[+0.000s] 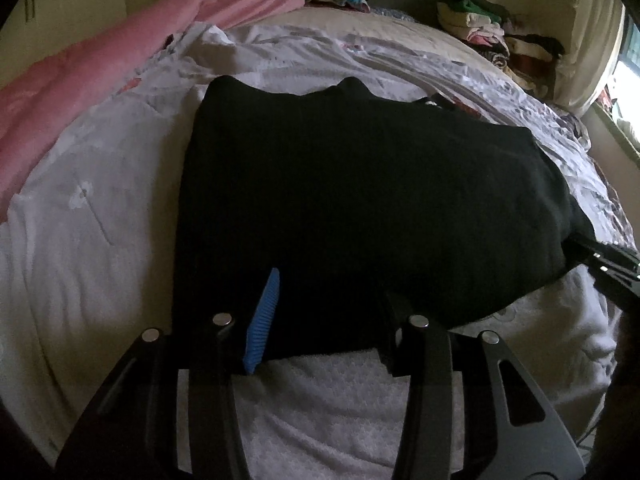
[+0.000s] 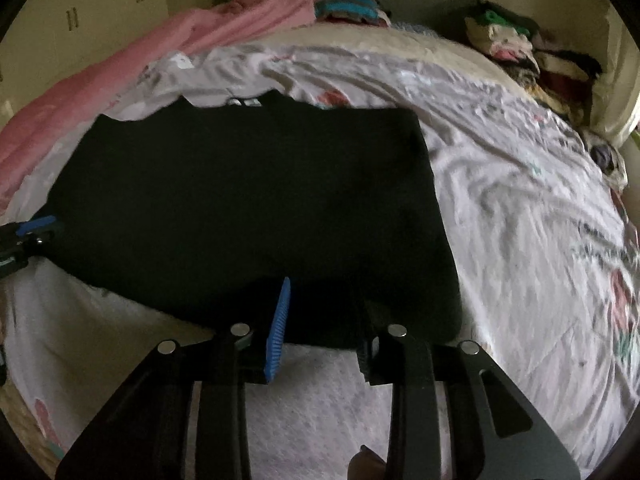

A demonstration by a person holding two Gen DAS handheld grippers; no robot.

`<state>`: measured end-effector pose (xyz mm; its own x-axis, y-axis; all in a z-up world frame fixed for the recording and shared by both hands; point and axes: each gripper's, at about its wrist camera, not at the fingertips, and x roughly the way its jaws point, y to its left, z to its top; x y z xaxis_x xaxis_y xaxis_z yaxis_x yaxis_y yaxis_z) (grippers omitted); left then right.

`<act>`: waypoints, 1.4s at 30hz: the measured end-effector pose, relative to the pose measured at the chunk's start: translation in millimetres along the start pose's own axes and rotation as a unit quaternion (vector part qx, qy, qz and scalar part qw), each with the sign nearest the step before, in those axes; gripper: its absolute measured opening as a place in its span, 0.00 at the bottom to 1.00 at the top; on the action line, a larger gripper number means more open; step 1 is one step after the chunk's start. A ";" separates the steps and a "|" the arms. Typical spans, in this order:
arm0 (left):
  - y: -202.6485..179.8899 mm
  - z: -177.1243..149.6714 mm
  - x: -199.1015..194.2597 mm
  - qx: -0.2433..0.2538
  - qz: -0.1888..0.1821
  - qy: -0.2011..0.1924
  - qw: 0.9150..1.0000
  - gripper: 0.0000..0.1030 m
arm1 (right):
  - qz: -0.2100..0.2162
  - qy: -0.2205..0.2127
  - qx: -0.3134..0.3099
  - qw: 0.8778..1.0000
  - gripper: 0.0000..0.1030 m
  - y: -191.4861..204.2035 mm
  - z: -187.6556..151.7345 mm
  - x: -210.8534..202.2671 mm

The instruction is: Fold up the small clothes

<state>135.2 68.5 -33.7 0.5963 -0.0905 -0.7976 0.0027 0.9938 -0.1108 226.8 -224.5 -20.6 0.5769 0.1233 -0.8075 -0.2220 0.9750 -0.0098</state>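
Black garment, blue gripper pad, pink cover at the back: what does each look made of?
Black garment: soft matte fabric, probably knit; it lies limp, without shine. Blue gripper pad: likely rubber or ribbed plastic; fine ridges show. Pink cover: padded, fleecy-looking textile; puffy folds.

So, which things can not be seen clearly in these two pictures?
- Left wrist view: black garment is too dark to tell its folds or type.
- Left wrist view: right gripper is cut off by the edge.
- Right wrist view: left gripper is cut off by the edge.
- Both views: clothes pile is small and blurred.
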 end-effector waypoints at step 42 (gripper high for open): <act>22.5 -24.2 -39.0 -0.067 -0.040 -0.037 0.996 0.91 | 0.001 -0.078 -0.026 0.997 0.88 25.7 -12.4 -58.3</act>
<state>92.7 92.9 -19.4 0.6554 -0.1603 -0.7381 -0.0504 0.9658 -0.2545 177.7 -208.9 18.8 0.6902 0.1557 -0.7067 -0.2612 0.9643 -0.0426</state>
